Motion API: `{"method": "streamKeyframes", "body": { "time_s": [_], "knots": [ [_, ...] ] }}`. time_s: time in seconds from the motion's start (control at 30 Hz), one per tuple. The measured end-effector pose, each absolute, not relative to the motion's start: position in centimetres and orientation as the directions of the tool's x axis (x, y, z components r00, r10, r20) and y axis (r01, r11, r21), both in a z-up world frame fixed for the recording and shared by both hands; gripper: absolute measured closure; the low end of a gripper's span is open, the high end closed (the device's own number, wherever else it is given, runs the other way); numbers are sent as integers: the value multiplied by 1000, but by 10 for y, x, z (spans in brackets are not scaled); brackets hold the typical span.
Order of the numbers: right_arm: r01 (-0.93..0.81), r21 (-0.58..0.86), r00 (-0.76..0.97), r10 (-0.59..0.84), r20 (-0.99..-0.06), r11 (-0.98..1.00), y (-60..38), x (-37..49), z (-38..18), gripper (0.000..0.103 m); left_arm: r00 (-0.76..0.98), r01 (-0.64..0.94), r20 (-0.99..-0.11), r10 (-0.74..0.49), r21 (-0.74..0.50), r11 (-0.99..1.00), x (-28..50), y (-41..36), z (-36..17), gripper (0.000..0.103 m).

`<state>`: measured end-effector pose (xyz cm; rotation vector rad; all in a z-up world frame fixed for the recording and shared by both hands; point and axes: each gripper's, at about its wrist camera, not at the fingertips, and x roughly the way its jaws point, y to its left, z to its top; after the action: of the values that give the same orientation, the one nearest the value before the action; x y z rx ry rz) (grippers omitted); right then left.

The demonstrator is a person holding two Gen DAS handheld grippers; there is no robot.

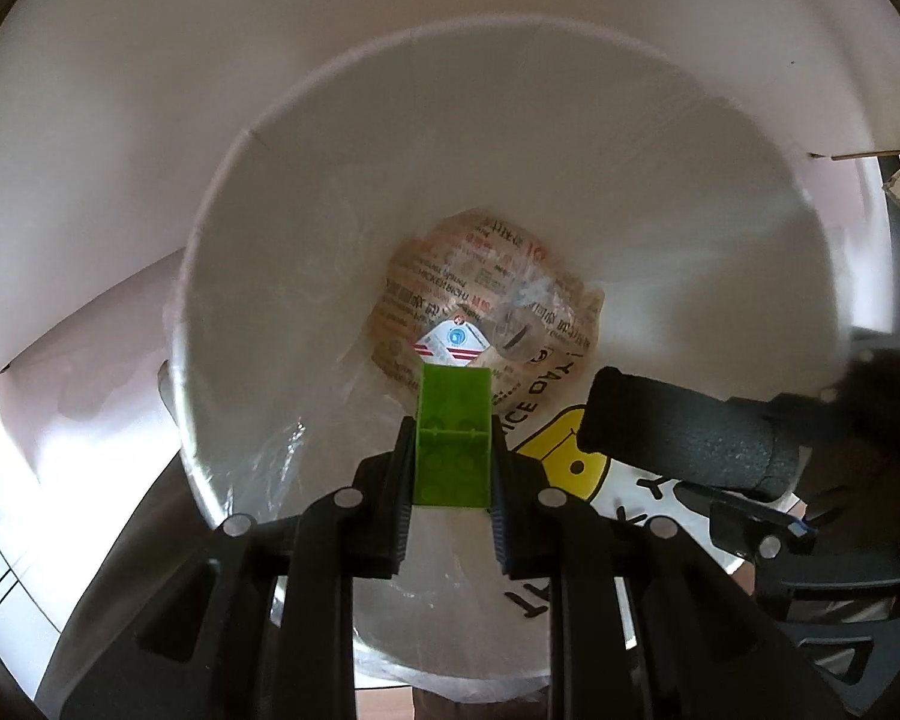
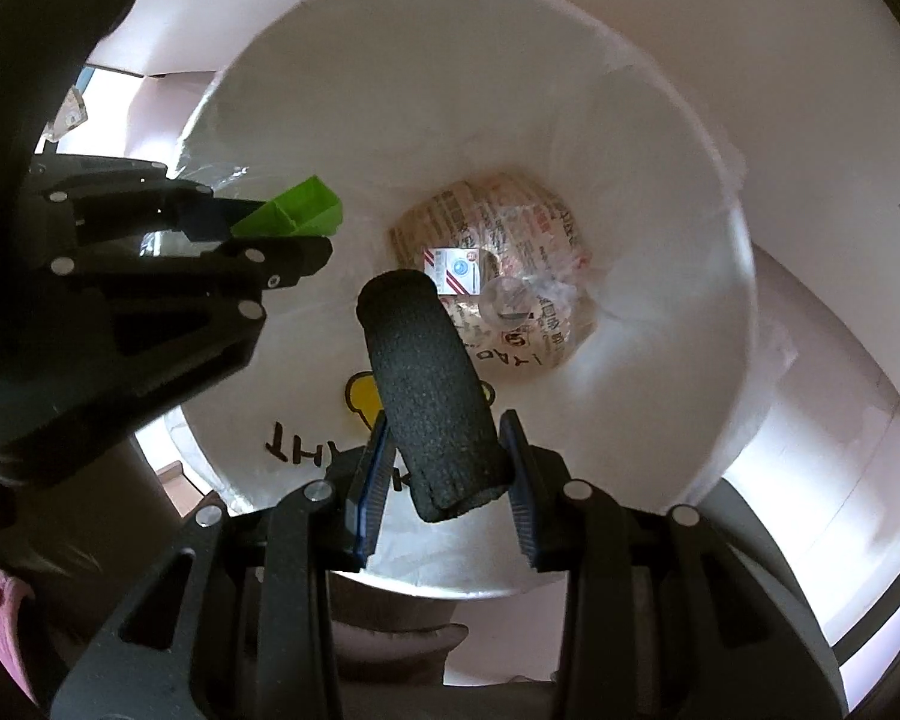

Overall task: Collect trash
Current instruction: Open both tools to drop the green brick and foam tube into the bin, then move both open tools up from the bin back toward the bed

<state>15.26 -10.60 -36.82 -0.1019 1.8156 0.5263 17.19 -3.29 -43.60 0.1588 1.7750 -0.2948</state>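
While both tools hang over the mouth of the white bin (image 1: 570, 138), each has one piece of trash clamped between its jaws.

Left tool (image 1: 453, 450) is closed on a single green plastic block (image 1: 453, 438), which sticks forward past its fingertips above the bin's opening; right tool (image 2: 444, 450) is closed on one black foam cylinder (image 2: 429, 396), held near its rear end so most of it juts out over the bin. Nothing lies between either piece and the bin's bottom, where one printed paper wrapper (image 2: 510, 228) lies crumpled, with a small white packet (image 2: 456, 270) and a clear round lid (image 2: 507, 300) on it. Clear plastic lines the bin's wall, and a yellow cartoon print (image 1: 570, 462) marks its near side. Two tools, two pieces held.
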Motion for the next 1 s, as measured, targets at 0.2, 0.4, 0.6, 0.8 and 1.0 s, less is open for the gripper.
{"method": "streamKeyframes", "body": {
  "time_s": [0.2, 0.4, 0.6, 0.8, 1.0],
  "knots": [
    [-337, 273, -320, 163, -933, 901, -100, 156, -379, 64, -250, 253, -967, -48, -113, 961, 173, -30, -442, 61],
    [-340, 274, -329, 159, -931, 900, -98, 151, -385, 53, -233, 251, -971, -46, -106, 962, 175, -30, -441, 48],
    [-345, 276, -320, 164, -933, 897, -100, 148, -377, 53, -231, 254, -972, -42, -102, 962, 171, -30, -440, 48],
    [-347, 271, -299, 168, -939, 898, -105, 145, -362, 53, -220, 266, -975, -33, -92, 960, 166, -30, -430, 48],
    [-357, 253, -270, 160, -949, 899, -110, 135, -342, 53, -185, 283, -982, -31, -83, 956, 154, -27, -410, 48]
  ]
}}
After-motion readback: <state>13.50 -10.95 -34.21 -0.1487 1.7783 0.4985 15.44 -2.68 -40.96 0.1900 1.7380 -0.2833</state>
